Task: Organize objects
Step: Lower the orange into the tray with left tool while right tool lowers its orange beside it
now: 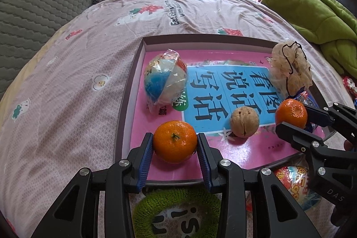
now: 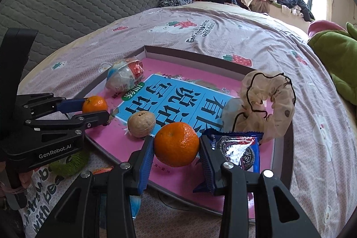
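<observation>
The shallow tray [image 1: 131, 90] lies on the bed [image 1: 67, 86], its floor covered by a pink and blue book cover. The left gripper [image 1: 175, 144] has its jaws closed on one tangerine [image 1: 174, 141] at the tray's near left corner, a blue pad pressed to each side of the fruit. The right gripper [image 2: 177, 147] grips a second tangerine [image 2: 176, 144] the same way at the tray's near right side, just in front of a blue biscuit packet [image 2: 241, 148]. Between the two fruits a walnut [image 1: 244, 122] rests on the tray floor. A wrapped ball [image 1: 165, 84] sits toward the tray's far left, and a sheer beige scrunchie [image 2: 267, 108] lies by the tray's right wall, behind the packet.
</observation>
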`<state>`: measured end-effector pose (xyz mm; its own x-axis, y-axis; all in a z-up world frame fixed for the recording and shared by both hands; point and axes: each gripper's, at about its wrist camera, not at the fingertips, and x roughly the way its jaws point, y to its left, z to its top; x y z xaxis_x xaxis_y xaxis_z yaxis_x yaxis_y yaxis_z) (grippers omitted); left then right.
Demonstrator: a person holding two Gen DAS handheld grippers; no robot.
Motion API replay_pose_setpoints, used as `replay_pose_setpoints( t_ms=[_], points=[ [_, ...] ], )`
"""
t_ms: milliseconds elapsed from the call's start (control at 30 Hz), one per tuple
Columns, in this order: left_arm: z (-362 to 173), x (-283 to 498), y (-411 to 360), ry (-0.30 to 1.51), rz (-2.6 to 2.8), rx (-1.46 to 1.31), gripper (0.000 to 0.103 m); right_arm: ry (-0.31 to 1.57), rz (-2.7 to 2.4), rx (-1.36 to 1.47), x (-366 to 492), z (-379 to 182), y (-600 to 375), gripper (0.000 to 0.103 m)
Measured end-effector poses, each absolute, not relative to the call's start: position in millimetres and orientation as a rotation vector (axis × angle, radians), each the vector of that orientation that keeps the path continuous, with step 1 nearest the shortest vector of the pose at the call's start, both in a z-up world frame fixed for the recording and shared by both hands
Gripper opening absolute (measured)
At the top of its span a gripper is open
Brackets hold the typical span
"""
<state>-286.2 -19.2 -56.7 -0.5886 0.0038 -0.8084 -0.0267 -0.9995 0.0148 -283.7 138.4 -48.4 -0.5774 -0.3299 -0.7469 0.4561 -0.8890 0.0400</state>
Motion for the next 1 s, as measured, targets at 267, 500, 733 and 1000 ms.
replay_pose_setpoints(
  t_ms=[267, 500, 733, 1000],
  points=[
    [-58.4, -286.9, -16.1, 0.054, 2.773, -1.429, 0.040, 0.156, -2.425, 1.156, -286.8, -52.1, 142.7, 0.041],
    [-57.5, -286.6, -16.8, 0.060, 2.773, -1.435, 0.040, 0.146, -2.423, 1.170, -286.9, -51.6, 142.6, 0.041],
    [-57.2, -285.9, -16.0, 0.065, 2.771, -1.443, 0.040, 0.138, -2.422, 1.178, -287.7, -50.9, 143.8, 0.041],
    [-55.2, -285.1, -18.2, 0.057, 2.769, -1.452, 0.041, 0.118, -2.427, 1.189, -288.7, -50.2, 145.6, 0.041]
  ],
)
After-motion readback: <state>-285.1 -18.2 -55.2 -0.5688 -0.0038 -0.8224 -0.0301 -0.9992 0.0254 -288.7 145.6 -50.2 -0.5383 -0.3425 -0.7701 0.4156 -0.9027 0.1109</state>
